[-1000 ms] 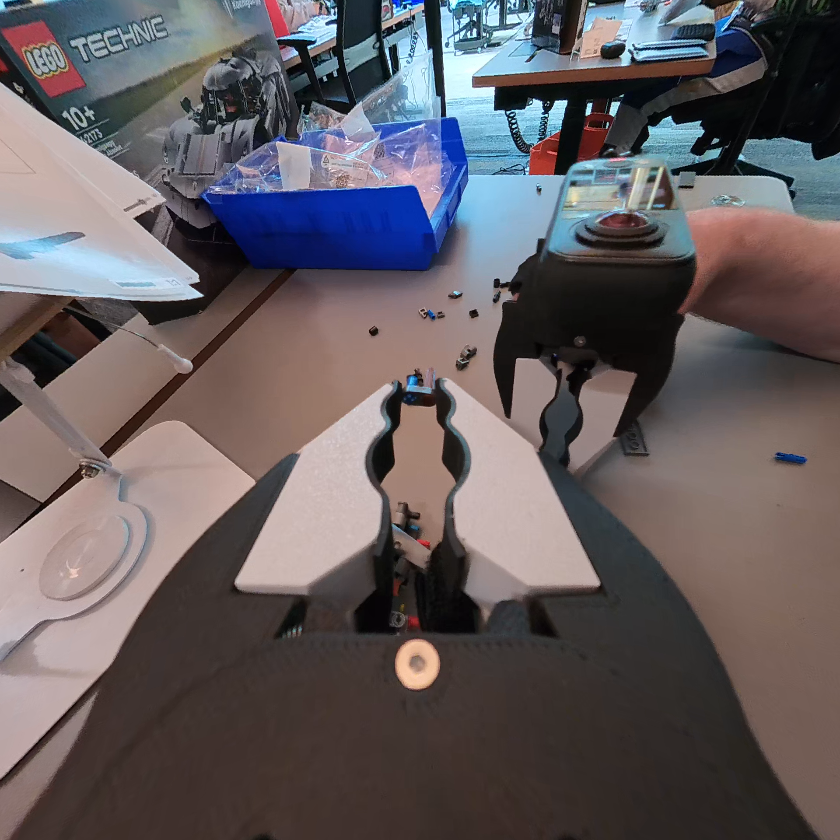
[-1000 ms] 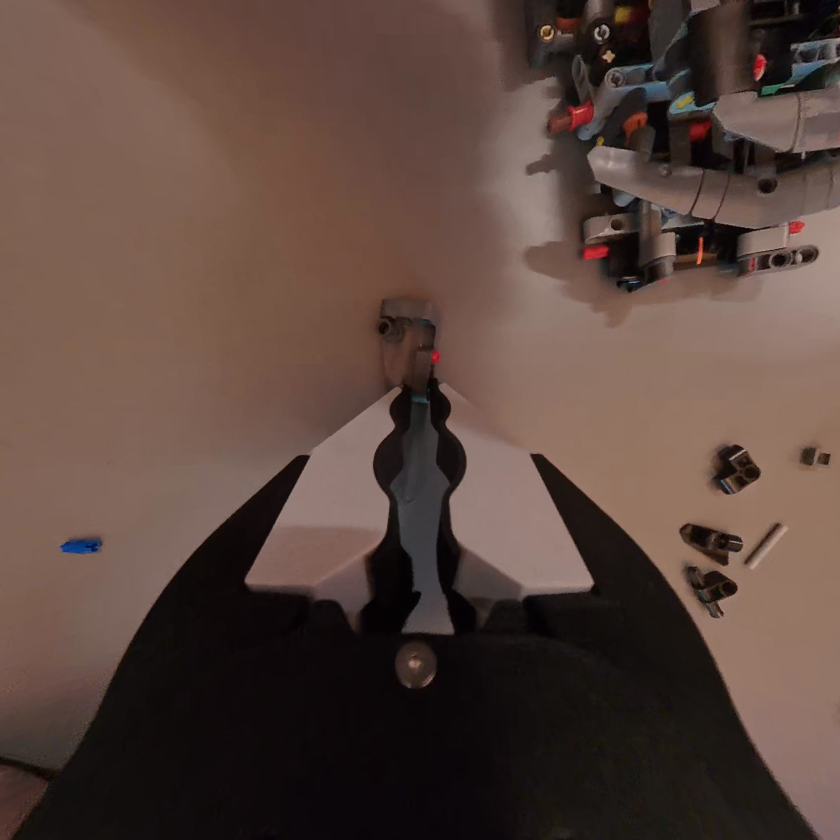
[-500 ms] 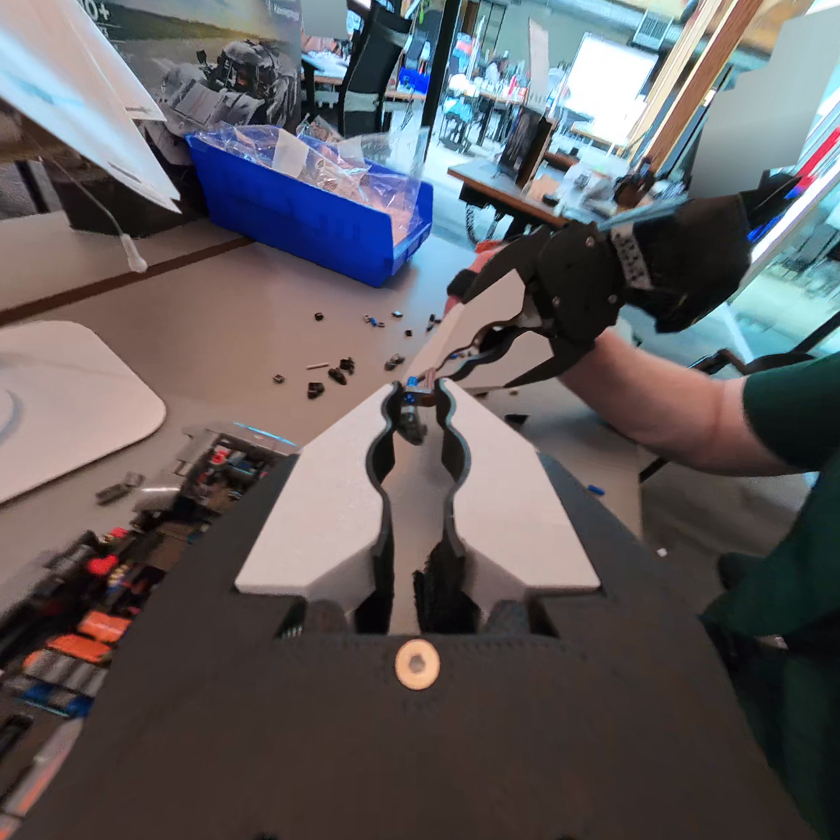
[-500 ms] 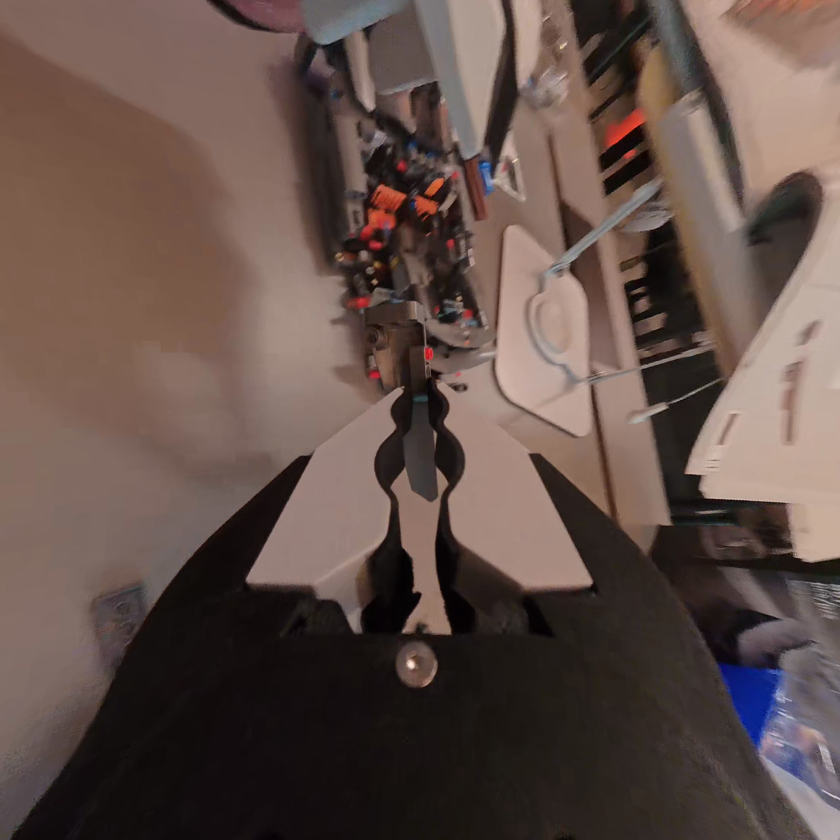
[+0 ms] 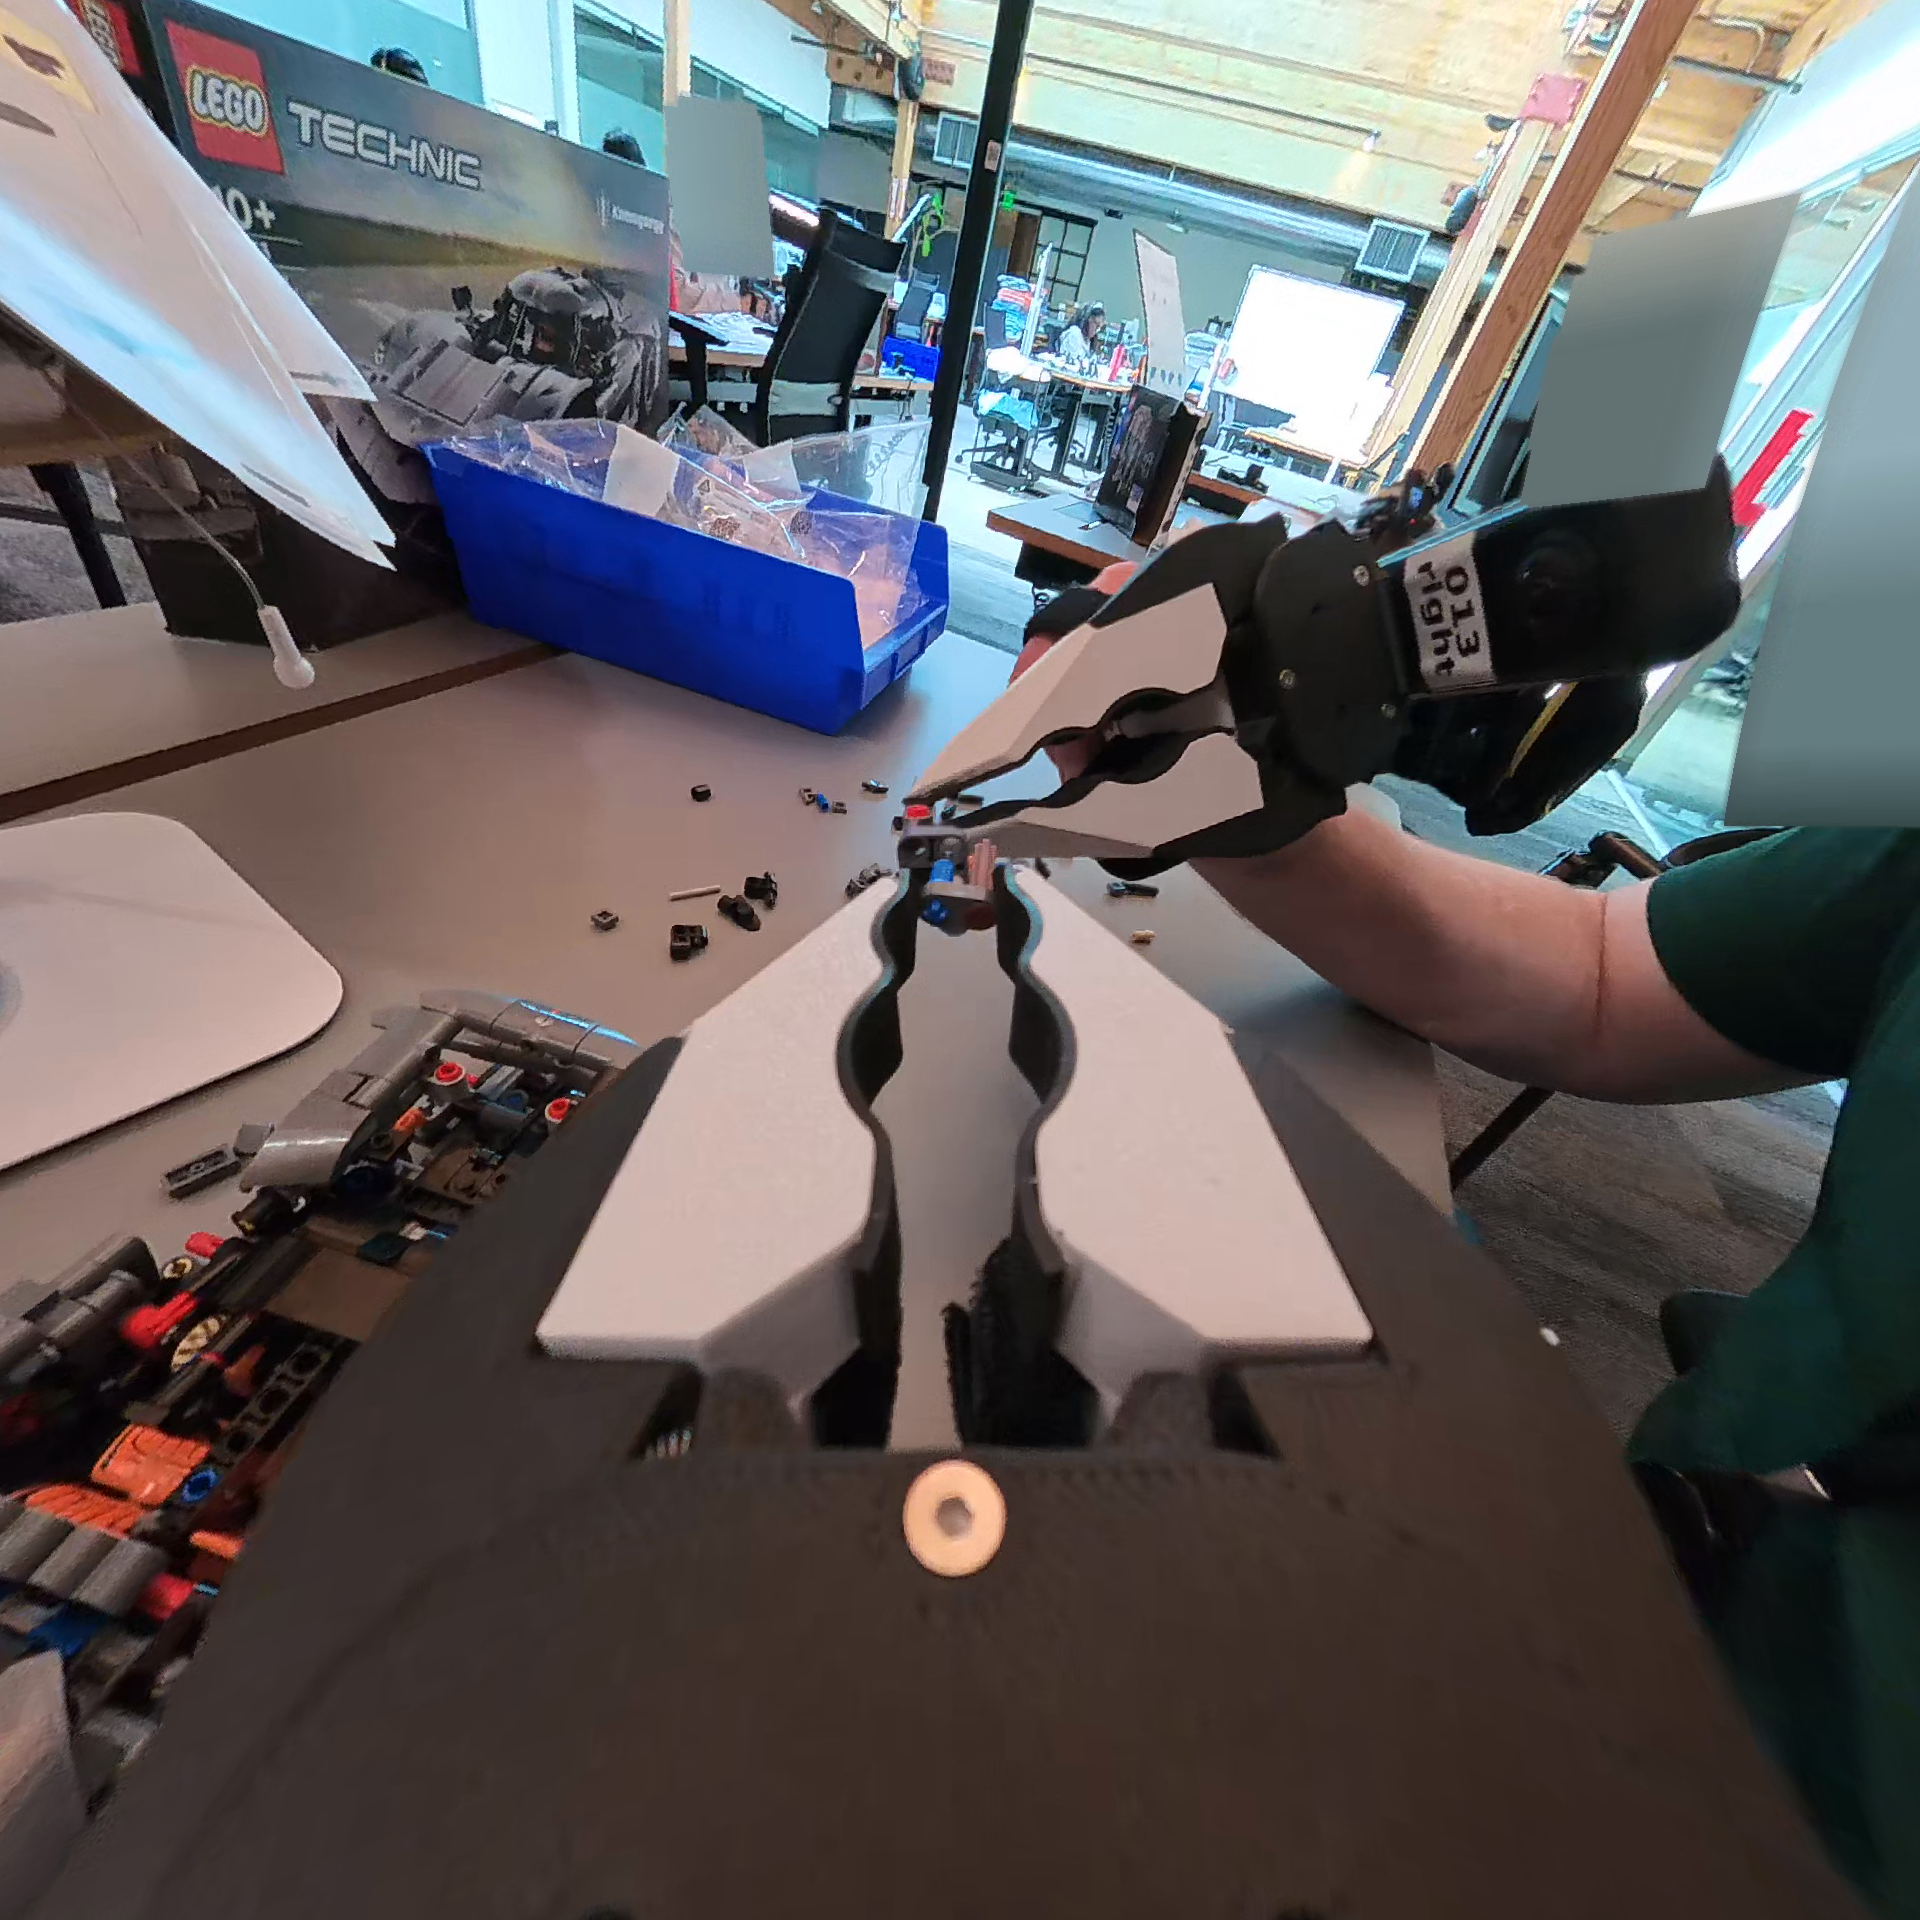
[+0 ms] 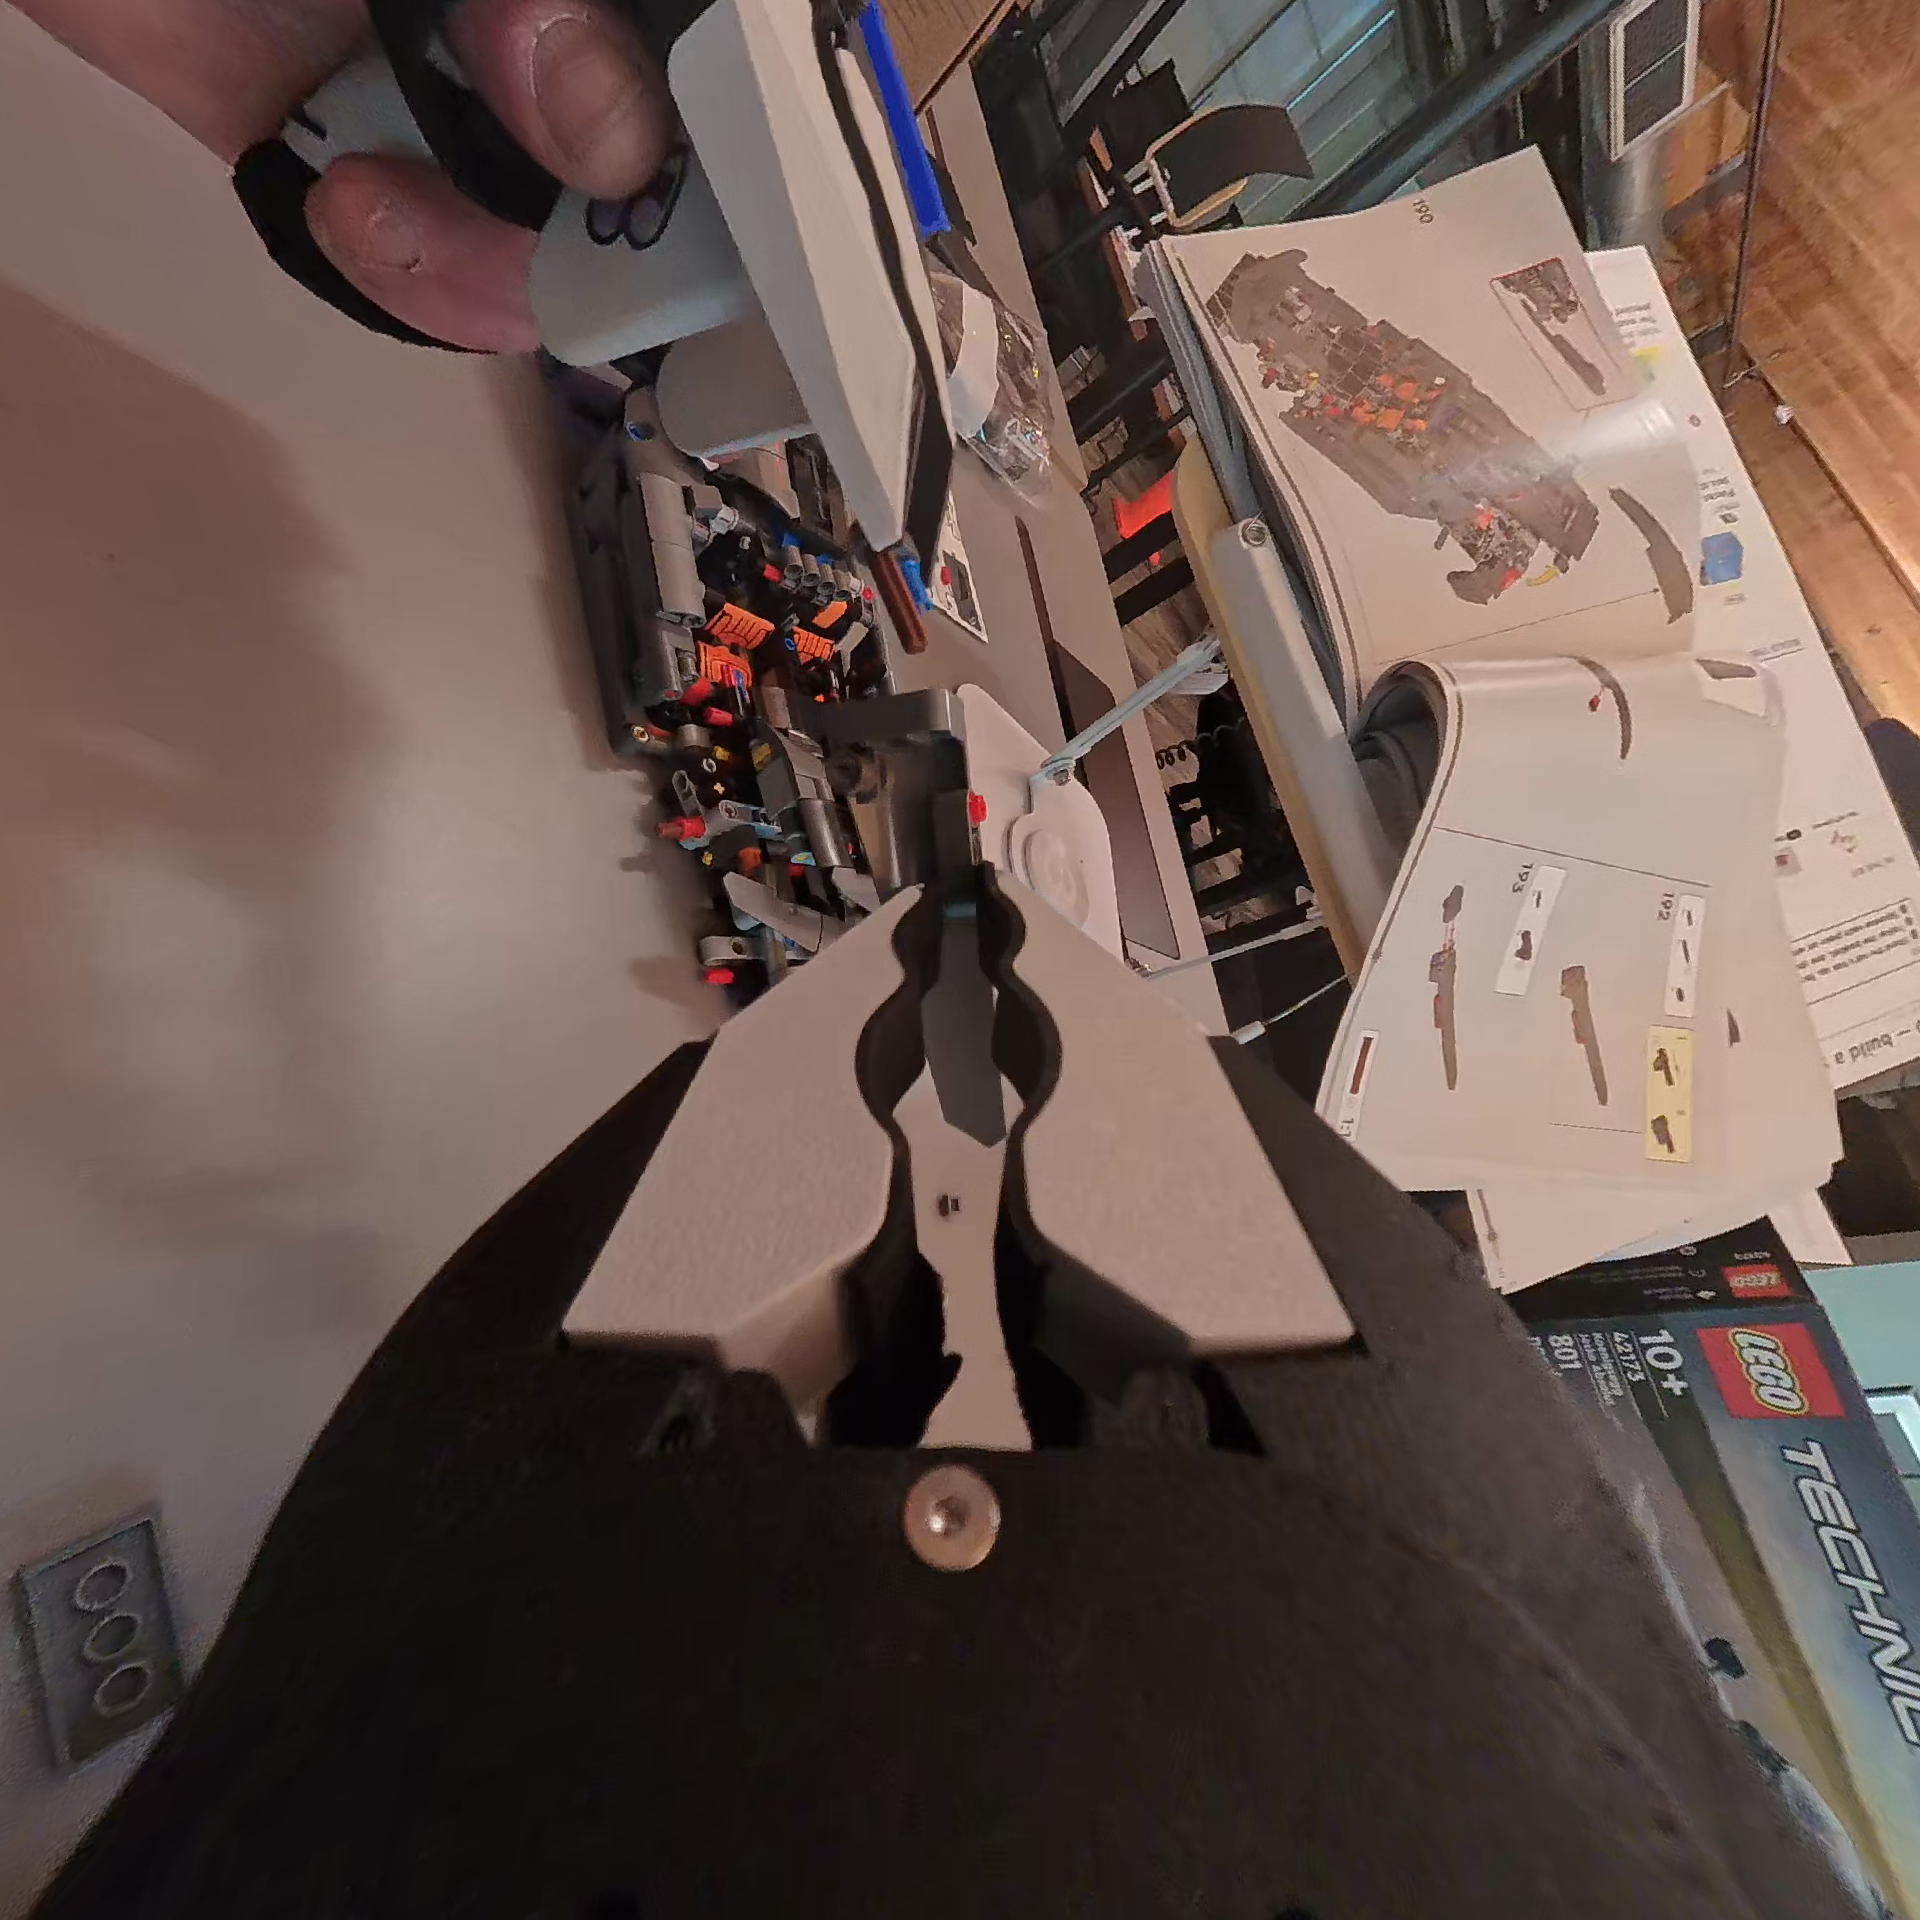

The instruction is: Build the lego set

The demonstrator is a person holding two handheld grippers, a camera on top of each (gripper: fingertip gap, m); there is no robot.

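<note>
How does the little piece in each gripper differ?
The left gripper pinches a short cluster of blue, red and pinkish bits; the right gripper clamps a longer grey angled piece with a red pin. The cluster barely clears its tips; the grey piece sticks well out. Both are held above the table, meeting tip to tip.

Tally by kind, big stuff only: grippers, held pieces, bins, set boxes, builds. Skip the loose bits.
Grippers: 2, left gripper, right gripper
Held pieces: 2, blue-and-red piece, grey piece
Blue bin: 1
Set box: 1
Partly built model: 1
Total: 7
</note>
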